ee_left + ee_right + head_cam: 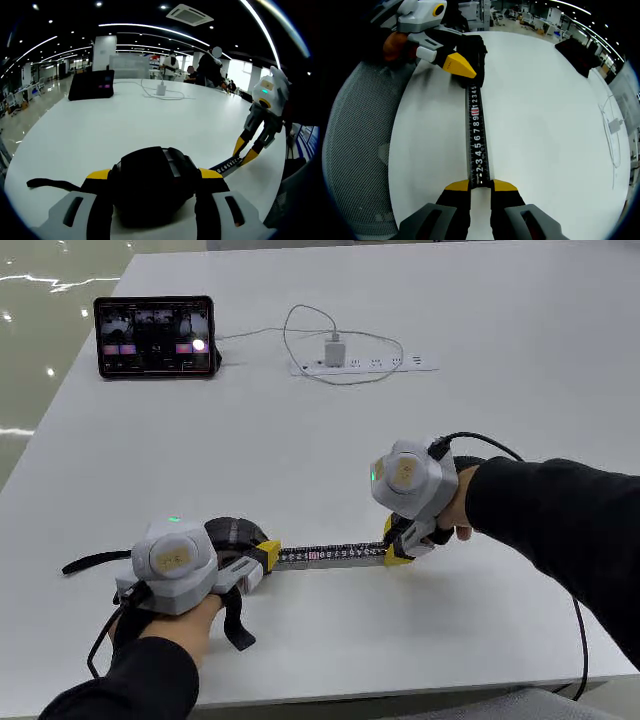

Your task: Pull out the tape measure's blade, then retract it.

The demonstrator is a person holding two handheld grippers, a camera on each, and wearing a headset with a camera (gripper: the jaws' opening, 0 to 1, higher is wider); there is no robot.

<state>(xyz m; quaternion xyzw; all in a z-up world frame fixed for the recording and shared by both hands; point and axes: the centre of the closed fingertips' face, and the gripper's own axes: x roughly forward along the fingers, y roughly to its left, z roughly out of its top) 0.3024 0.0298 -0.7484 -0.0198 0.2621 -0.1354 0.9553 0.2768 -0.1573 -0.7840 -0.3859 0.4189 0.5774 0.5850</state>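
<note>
**Left gripper** (255, 558): jaws clamped on the tape measure case (152, 185), one yellow tip on each side of it. The person's hand (180, 625) holds the gripper from behind.

**Tape measure case**: black and rounded, seated between the left gripper's jaws and resting on the white table (300, 450). A black strap (45, 183) trails from it across the table, out past the left jaw in the left gripper view.

**Blade** (477, 135): drawn out of the case and lying flat on the table, with its numbered face up. It runs straight from the left gripper's tips to the right gripper's tips.

**Right gripper** (480, 186): jaws pressed together on the free end of the blade, yellow tips at either edge. It is well apart from the left gripper, with the blade bridging the two.

**Tablet** (155, 335): screen lit, propped upright, far ahead of the left gripper.

**Power strip** (370, 363): white, far ahead of the right gripper. A white charger (334, 348) is plugged into it, with a looped white cable (300, 330).
</note>
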